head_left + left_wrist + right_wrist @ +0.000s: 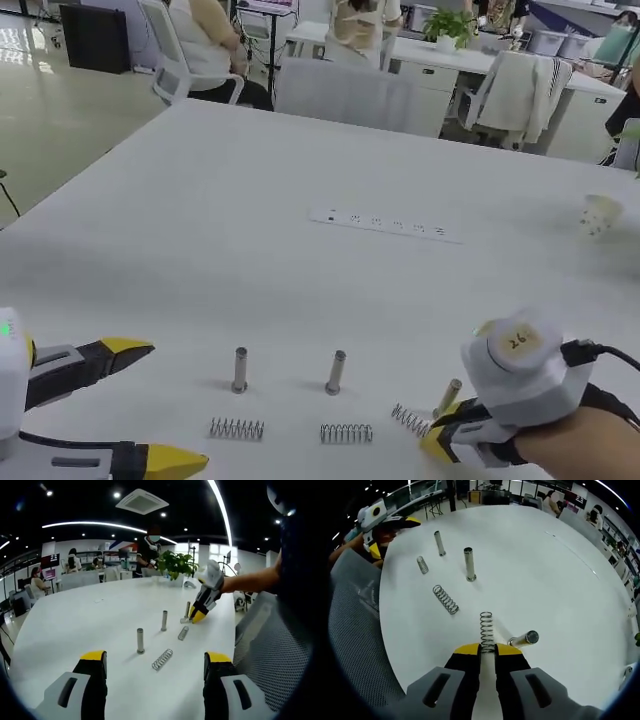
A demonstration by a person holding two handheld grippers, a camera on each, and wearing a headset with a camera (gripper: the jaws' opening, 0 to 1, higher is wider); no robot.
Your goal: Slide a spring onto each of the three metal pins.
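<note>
Three metal pins stand on the white table: left pin (240, 370), middle pin (336, 372), right pin (448, 398). One spring (237, 429) lies in front of the left pin and another spring (346, 433) in front of the middle pin. My right gripper (487, 649) is shut on the near end of a third spring (486, 627), which lies just left of the right pin (524, 639) without being on it. At the bottom left, my left gripper (160, 405) is open and holds nothing, its jaws wide apart short of the nearest spring (162, 659).
A white power strip (385, 223) is set into the table's middle. A paper cup (600, 213) stands at the far right. Chairs, desks and seated people lie beyond the far edge. A mesh chair back (280, 650) is beside my left gripper.
</note>
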